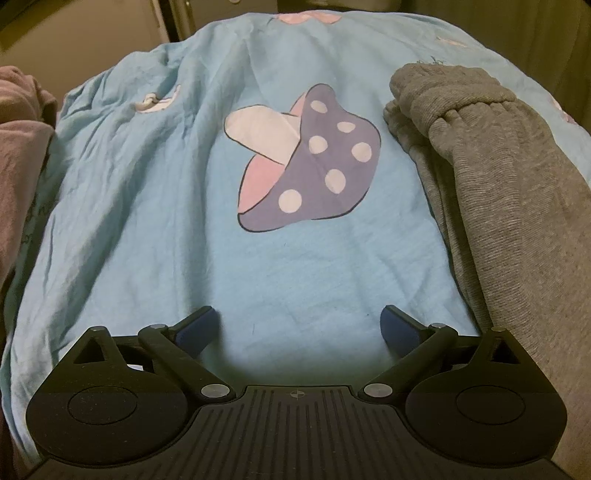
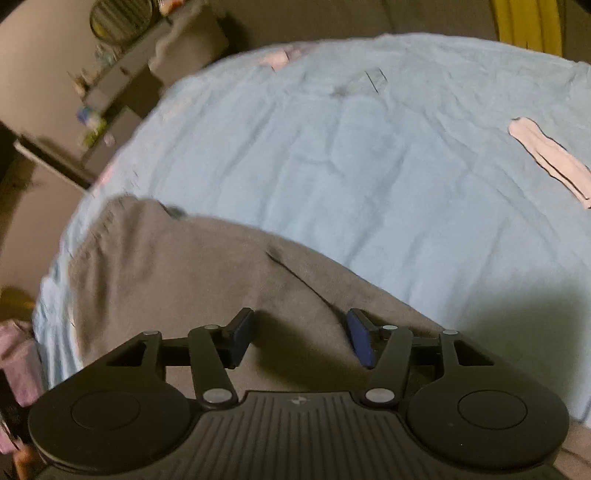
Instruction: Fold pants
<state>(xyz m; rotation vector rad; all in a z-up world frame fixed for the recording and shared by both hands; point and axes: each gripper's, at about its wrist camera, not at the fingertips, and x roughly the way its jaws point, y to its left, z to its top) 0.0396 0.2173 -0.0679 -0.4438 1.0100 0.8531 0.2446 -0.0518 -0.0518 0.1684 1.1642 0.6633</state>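
The gray pants [image 1: 491, 177] lie bunched and not yet folded at 3 o'clock on the blue bed [image 1: 155, 221], and both the left gripper [image 1: 298, 325] and right gripper [image 2: 300, 338] have wide-open fingers holding nothing, so nearly all the folding is left.

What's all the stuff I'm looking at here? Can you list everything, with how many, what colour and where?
Pants: one pair, grey, lying along the right side of the bed in the left wrist view, ribbed end bunched at the far end.
Bedsheet: one, light blue, wrinkled, covering the bed.
Mushroom print: one large, purple cap with white spots, pale stem, mid-sheet.
Pink clothing: a heap, dusty pink, at the bed's left edge.
Furniture: beige, beside the bed, blurred items on it.
Yellow fabric: one, top right corner.
Left gripper: black with blue pads, open above bare sheet.
Right gripper: same, open above the pants.
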